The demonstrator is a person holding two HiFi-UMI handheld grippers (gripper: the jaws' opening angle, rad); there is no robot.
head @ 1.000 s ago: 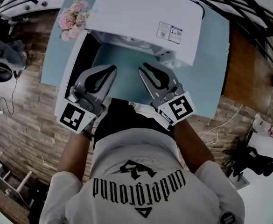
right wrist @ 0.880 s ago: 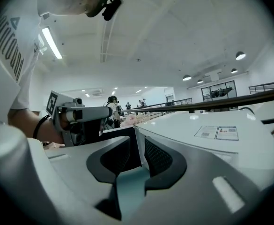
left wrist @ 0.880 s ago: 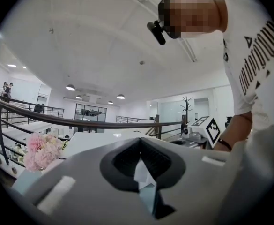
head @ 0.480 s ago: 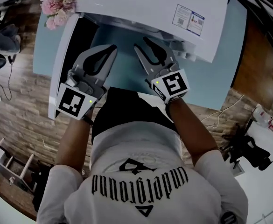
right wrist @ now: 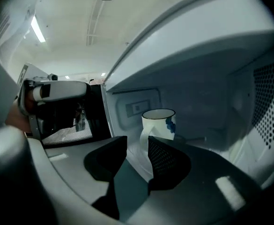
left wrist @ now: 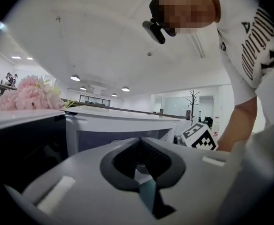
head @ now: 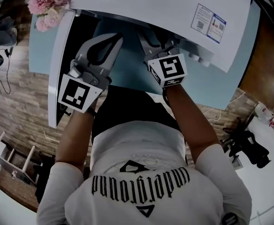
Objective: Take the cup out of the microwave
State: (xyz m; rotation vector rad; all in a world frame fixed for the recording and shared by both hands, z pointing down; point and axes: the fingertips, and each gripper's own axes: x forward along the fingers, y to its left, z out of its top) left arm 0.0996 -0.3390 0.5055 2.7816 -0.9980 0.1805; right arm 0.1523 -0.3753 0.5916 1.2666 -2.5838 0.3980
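Both bare forearms reach forward side by side toward the microwave. The left gripper stops just short of the microwave's open front, jaws together with nothing in them. The right gripper pokes its tips under the microwave's top edge. Its jaws have just been opening and stand apart, gripping nothing.

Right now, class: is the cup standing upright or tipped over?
Upright. In the right gripper view the cup stands on the microwave floor, with its rim level on top.
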